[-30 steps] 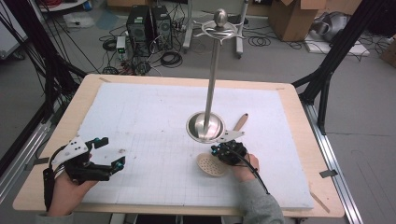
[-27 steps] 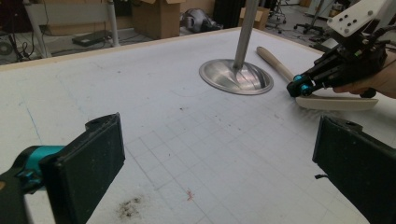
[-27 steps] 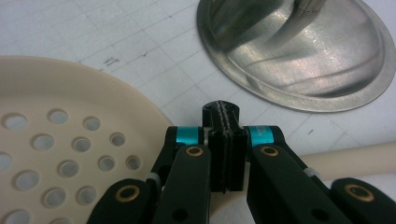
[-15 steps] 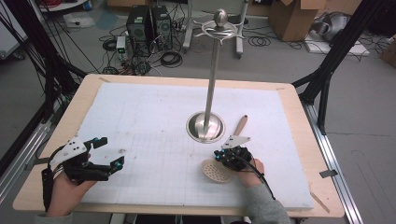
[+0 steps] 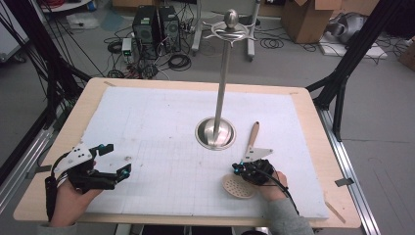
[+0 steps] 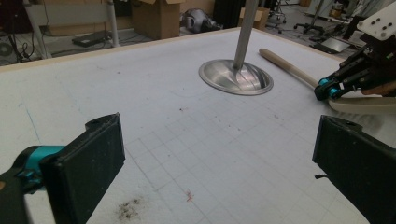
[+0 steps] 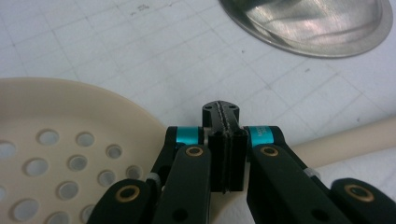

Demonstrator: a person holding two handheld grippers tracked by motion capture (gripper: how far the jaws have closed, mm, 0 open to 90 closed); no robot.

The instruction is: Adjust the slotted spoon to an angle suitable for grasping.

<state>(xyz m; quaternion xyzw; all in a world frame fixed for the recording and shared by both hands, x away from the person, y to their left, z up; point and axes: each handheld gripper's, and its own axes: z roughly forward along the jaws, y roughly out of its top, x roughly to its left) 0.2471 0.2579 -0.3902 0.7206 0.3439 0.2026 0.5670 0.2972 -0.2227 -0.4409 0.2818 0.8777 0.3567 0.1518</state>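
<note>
Right gripper [image 5: 239, 169] pressed closed, pads meeting with nothing seen between them, poised over the neck of the beige perforated plastic skimmer spoon [image 5: 238, 187], which lies flat on the white gridded mat [image 5: 161, 122] near the round base of the polished steel hanging stand [image 5: 215, 133]. To lift well: spread the jaws, straddle the neck where head meets handle, close firmly, and raise level without knocking that base. Left gripper [image 5: 116, 157] spread wide and empty, well apart at the near left; best left idle.
</note>
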